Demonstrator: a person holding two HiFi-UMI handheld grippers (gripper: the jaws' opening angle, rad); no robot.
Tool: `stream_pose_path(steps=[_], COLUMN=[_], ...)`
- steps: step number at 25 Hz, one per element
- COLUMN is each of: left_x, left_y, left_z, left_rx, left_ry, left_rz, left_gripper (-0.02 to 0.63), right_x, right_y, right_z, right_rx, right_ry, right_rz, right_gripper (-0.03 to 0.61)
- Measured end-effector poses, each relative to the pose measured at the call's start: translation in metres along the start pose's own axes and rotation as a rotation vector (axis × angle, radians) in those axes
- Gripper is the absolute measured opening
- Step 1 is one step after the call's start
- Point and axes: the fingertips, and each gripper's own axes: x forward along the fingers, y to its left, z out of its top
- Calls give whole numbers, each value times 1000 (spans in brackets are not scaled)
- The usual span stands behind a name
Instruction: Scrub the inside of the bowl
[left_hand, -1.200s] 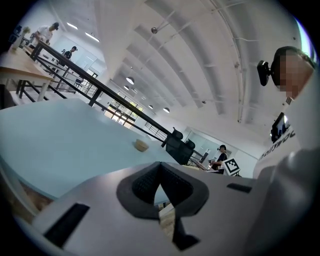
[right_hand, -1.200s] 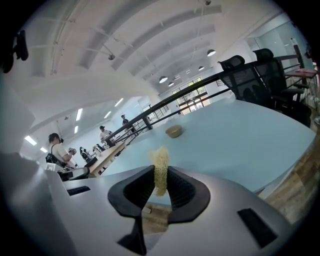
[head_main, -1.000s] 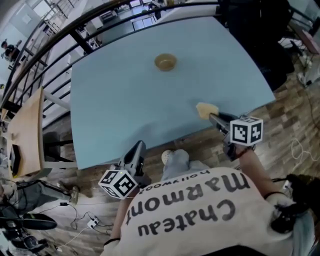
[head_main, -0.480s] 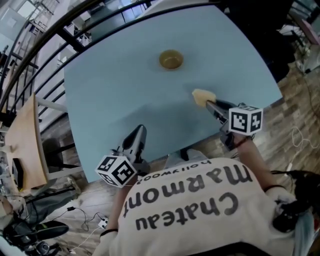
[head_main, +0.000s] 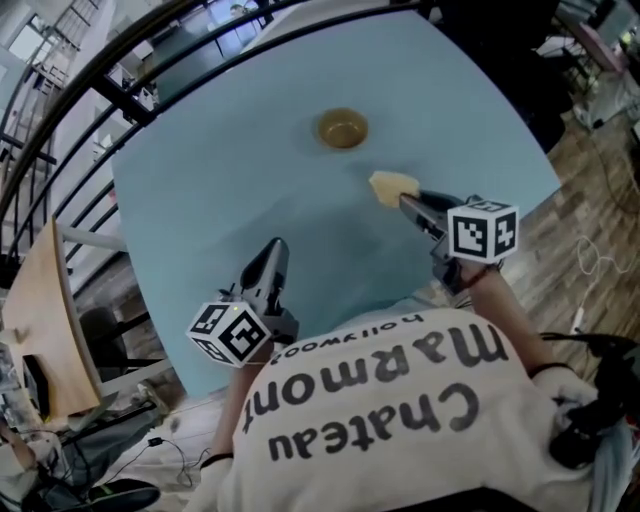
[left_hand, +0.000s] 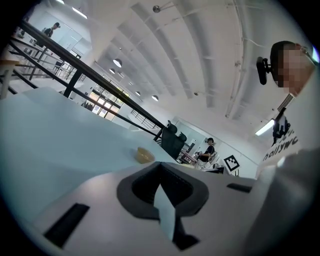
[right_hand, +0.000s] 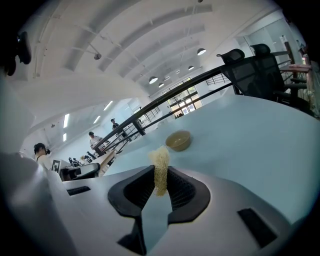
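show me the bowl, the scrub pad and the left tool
bowl (head_main: 343, 129), head view, middle of its inside
scrub pad (head_main: 392, 186), head view, middle of the pad
left tool (head_main: 276, 248), head view, tips of its shut jaws

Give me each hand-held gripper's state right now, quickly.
Left hand-held gripper: closed, nothing between its jaws.
Right hand-held gripper: closed on the yellow scrub pad.

We note bowl (head_main: 342, 129): small, round, tan, upright, far centre of blue table (head_main: 220, 190). Scrubber pad (head_main: 392, 187): pale yellow, fibrous, pinched edge-on in right gripper (head_main: 408, 203), near-right of bowl, not touching it.
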Motion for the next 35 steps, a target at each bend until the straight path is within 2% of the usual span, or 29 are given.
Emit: stream_pose_path(steps=[7,12,16,19,24,27,31,35], left_x=[32,54,69,84,117,152,194,205], left_y=[8,9,13,15,18,31,51,60], left_z=[-5,-3,-6,-12,-26,-19,3,4], left_rx=[-53,-39,-61,-79,-130,-137,-139,-114], left_ry=[60,61,53,69,55,68,41,-4], left_rz=[-28,-34,27,76,146,195,268,328], left_gripper=[3,3,3,3,3,3,3,3], right_x=[19,39,49,56,69,96,139,150], right_y=[-9,-24,-35,-37,-52,-71,-97,-103], right_z=[13,12,17,27,49,77,120,129], right_rx=[24,34,29,18,-46,-91,-151,-176], right_ry=[8,47,79,104,162,178,206,193], right_rz=[-15,3,52,129,228,272,326,384], right_gripper=[81,81,81,81,81,81,81,81])
